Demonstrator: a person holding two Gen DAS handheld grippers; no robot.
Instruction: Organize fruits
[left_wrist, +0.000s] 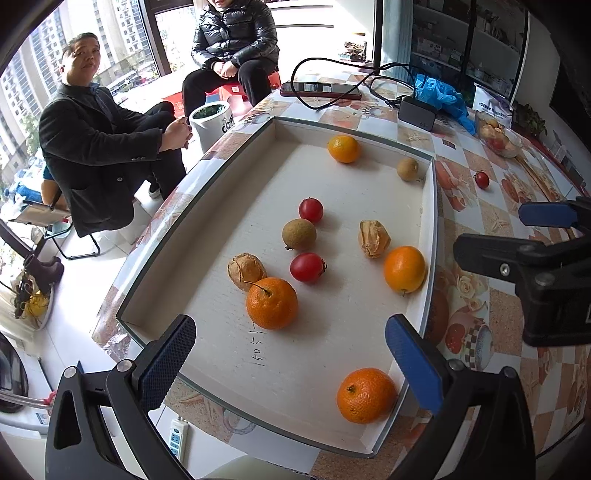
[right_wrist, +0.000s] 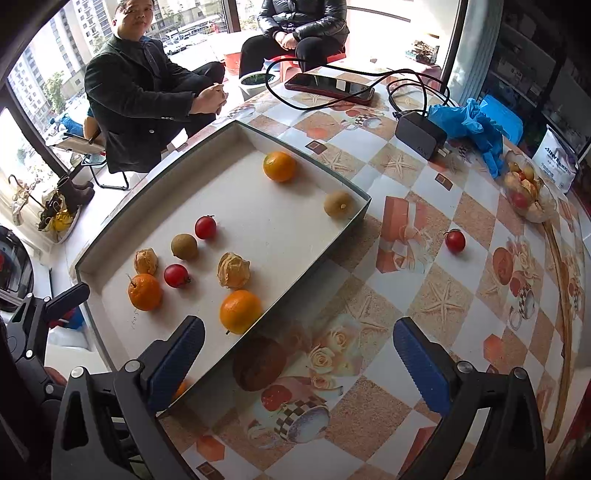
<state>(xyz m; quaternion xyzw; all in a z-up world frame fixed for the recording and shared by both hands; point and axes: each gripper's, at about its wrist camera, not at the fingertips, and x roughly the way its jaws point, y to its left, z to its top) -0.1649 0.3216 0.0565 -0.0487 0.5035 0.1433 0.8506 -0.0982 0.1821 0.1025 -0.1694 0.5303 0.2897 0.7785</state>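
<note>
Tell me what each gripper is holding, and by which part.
Nothing is held. The left gripper is open above the tray, and the right gripper is open over the table.

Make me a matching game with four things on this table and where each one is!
Things:
1. phone
2. lone cherry tomato
3. stemmed orange
4. blue gloves

Places:
A. inside the white tray
B. on the tablecloth, outside the tray
C. beside the black charger
D. at the table's far edge, by the window

Pairs: 1-D, 2-B, 3-A, 4-C
</note>
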